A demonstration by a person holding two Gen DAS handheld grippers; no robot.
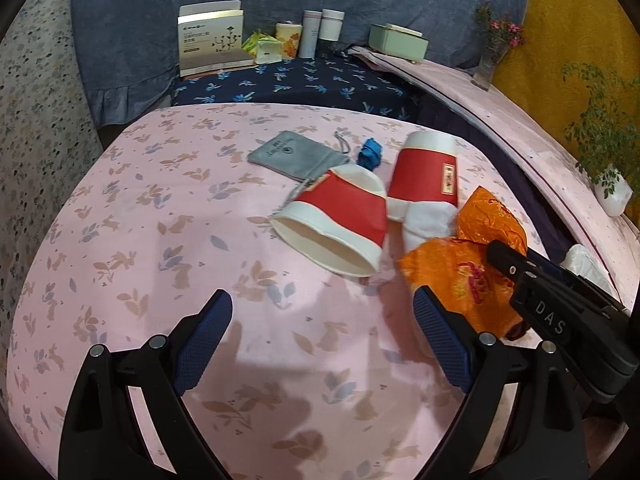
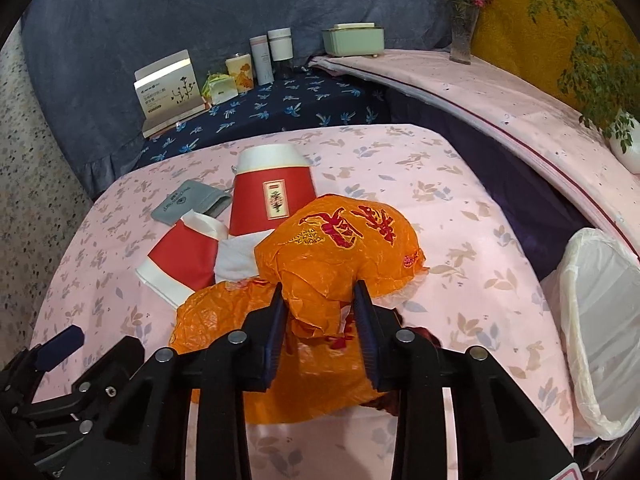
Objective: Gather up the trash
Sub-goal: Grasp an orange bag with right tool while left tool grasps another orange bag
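Note:
My right gripper is shut on a crumpled orange plastic bag that lies on the pink tablecloth; the bag also shows in the left wrist view. My left gripper is open and empty over bare cloth, left of the bag. Two red-and-white paper cups lie on their sides: one near and one farther, seen also in the right wrist view. A white tissue lies between them. A small blue scrap lies behind the cups.
A bin with a white liner stands beside the table at the right. A grey pouch lies on the table. Boxes, jars and a green case line the back shelf. A flower vase and a potted plant stand at the right.

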